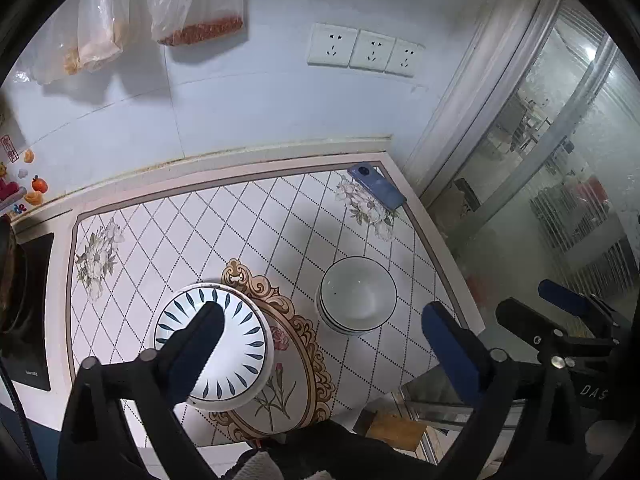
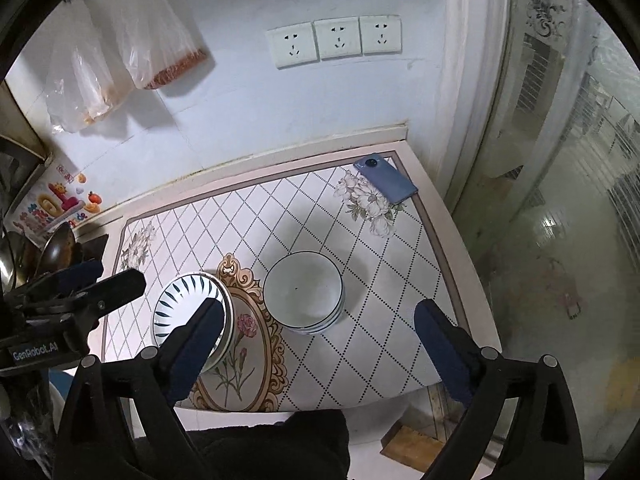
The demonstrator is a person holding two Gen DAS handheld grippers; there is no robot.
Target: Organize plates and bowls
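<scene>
The left hand-held gripper [image 1: 320, 332] hangs above the desk [image 1: 280, 216] with its two fingers spread wide and nothing between them. Its left finger [image 1: 196, 344] crosses in front of the leaf-patterned plates [image 1: 236, 344], a short stack of white dishes with dark blue leaf marks round the rim; whether the finger touches the top plate cannot be told from this angle. The stack sits on the near left part of the desk, partly over the gold-framed oval flower panel [image 1: 280, 392] printed on the surface.

The right hand-held gripper [image 2: 320, 336] is likewise open wide and holds nothing, and it hovers over the near edge of the desk. Ahead of it, between its fingers, stands the stack of white bowls [image 2: 304, 292], dark-rimmed and nested one inside another, upright, just right of the oval panel. The bowls and the plates stand near each other but apart.

At the far right corner of the desk lies a blue phone [image 2: 386, 178], face down beside a printed flower spray. On the wall behind are three white sockets [image 2: 334, 40] in a row, and to their left hang clear plastic bags [image 2: 156, 40], one with reddish contents at its bottom. To the right is a patterned glass door [image 2: 560, 160]
</scene>
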